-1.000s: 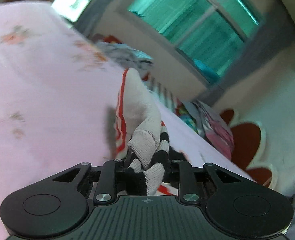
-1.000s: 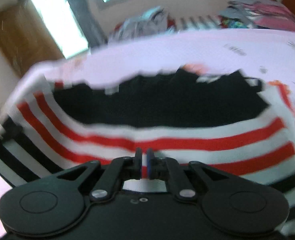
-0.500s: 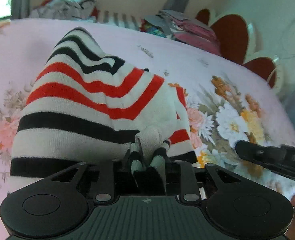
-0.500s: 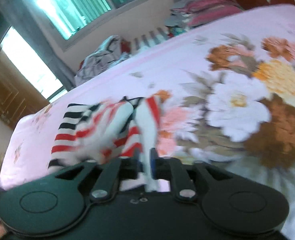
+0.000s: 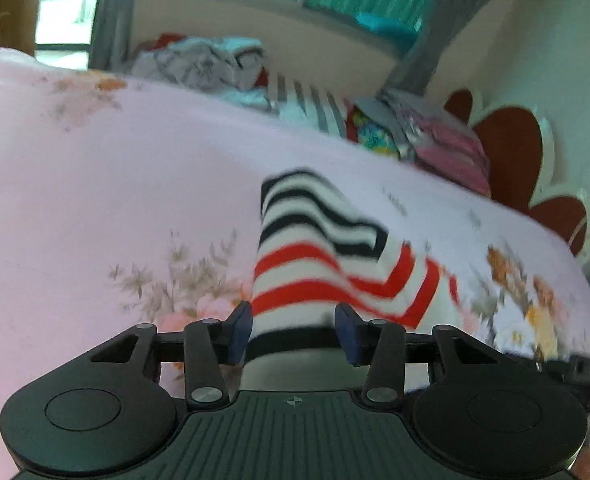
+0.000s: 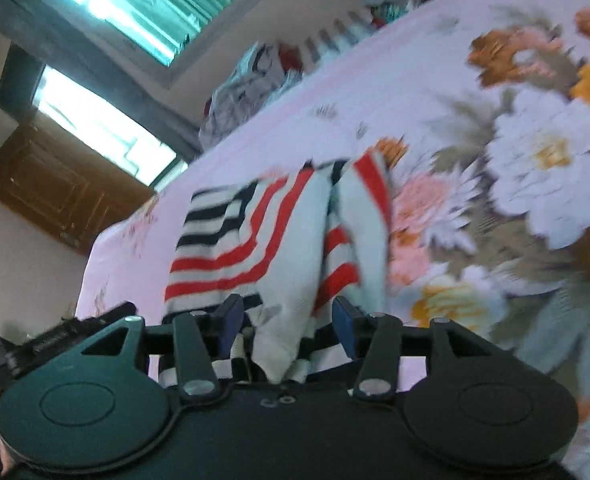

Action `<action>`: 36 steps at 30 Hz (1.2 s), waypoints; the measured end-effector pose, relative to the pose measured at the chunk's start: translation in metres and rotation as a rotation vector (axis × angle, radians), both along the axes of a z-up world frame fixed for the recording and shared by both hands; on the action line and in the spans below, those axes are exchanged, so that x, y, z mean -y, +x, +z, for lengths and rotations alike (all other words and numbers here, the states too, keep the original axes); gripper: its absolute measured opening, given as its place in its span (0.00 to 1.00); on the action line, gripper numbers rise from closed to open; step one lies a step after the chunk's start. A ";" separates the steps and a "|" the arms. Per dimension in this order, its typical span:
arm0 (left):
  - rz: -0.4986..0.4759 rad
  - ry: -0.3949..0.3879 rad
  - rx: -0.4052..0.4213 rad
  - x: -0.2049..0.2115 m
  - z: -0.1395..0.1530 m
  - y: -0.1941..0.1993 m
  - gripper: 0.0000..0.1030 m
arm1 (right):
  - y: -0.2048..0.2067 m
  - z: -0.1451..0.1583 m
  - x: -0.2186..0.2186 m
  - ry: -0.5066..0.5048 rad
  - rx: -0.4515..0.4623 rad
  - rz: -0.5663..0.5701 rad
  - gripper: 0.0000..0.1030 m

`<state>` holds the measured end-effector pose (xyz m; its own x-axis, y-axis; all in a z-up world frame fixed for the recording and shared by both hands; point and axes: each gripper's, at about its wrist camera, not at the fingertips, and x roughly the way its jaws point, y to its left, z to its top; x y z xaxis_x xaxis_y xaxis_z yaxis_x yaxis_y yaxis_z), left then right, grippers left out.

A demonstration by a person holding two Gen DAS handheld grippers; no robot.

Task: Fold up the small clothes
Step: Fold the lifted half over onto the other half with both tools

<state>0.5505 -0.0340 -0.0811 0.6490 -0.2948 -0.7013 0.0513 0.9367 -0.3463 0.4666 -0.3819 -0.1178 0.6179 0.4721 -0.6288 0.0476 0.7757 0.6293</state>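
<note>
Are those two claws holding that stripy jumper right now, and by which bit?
Neither: the left gripper and right gripper have just been opening, and the striped sweater lies loose between their jaws.

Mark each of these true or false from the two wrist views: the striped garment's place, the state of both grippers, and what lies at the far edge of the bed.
1. The red, black and white striped knit garment lies on the pink floral bedsheet. True.
2. The left gripper is clamped shut on the garment. False: its jaws stand apart and have just been opening, with the cloth lying loosely between them.
3. The right gripper is open. True: its jaws have just been opening, cloth between them.
4. The garment is plain blue. False: it is striped.
5. A pile of other clothes sits at the bed's far edge. True.
</note>
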 end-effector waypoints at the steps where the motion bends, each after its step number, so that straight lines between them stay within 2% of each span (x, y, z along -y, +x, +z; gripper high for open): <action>1: -0.011 -0.003 -0.013 0.002 -0.007 0.005 0.44 | 0.005 -0.004 -0.004 -0.002 -0.014 0.003 0.48; 4: -0.036 0.001 -0.039 0.009 -0.030 0.003 0.44 | 0.022 -0.024 -0.016 -0.009 -0.080 0.015 0.48; 6: -0.041 -0.007 -0.040 0.011 -0.038 0.005 0.44 | 0.027 -0.028 -0.026 -0.023 -0.074 0.026 0.44; 7: -0.045 -0.015 -0.040 0.011 -0.039 0.006 0.44 | 0.026 -0.026 -0.030 -0.045 -0.055 0.035 0.33; 8: -0.051 -0.018 -0.036 0.009 -0.039 0.006 0.44 | 0.027 -0.021 -0.039 -0.105 -0.030 0.053 0.30; 10: -0.074 -0.020 -0.024 0.017 -0.044 0.014 0.35 | 0.022 -0.007 -0.051 -0.203 0.026 0.079 0.21; 14: -0.147 0.011 0.052 0.034 -0.030 0.015 0.28 | -0.006 0.040 -0.066 -0.385 0.207 0.094 0.13; 15: -0.169 0.021 0.056 0.039 -0.028 0.016 0.26 | -0.011 0.044 -0.066 -0.414 0.221 0.094 0.13; 17: -0.219 0.052 0.060 0.054 -0.029 0.018 0.25 | -0.012 0.037 -0.062 -0.470 0.191 0.072 0.13; 19: -0.266 0.124 0.030 0.074 -0.038 0.022 0.25 | -0.004 0.011 -0.051 -0.461 0.109 0.039 0.12; 20: -0.276 0.156 0.041 0.081 -0.041 0.021 0.25 | 0.001 -0.003 -0.045 -0.448 0.062 0.020 0.12; 21: -0.282 0.161 0.046 0.086 -0.039 0.020 0.25 | 0.001 -0.011 -0.043 -0.451 0.047 0.002 0.12; 23: -0.293 0.157 0.044 0.088 -0.032 0.018 0.25 | -0.008 -0.012 -0.043 -0.474 0.063 -0.015 0.11; 25: -0.309 0.121 0.055 0.084 -0.028 0.012 0.25 | -0.019 -0.004 -0.046 -0.514 0.093 -0.012 0.10; 27: -0.319 0.161 0.047 0.088 -0.036 0.010 0.25 | -0.023 -0.007 -0.046 -0.522 0.090 -0.009 0.10; 30: -0.316 0.170 0.044 0.095 -0.035 0.016 0.25 | -0.012 -0.017 -0.040 -0.482 0.059 -0.025 0.11; 32: -0.317 0.154 0.035 0.091 -0.028 0.020 0.25 | -0.004 -0.008 -0.033 -0.431 0.050 -0.051 0.15; 34: -0.295 0.098 0.055 0.078 -0.021 0.025 0.25 | 0.002 0.001 -0.022 -0.410 0.069 -0.084 0.30; 36: -0.273 0.090 0.062 0.069 -0.020 0.032 0.25 | 0.020 0.002 -0.010 -0.368 0.043 -0.103 0.32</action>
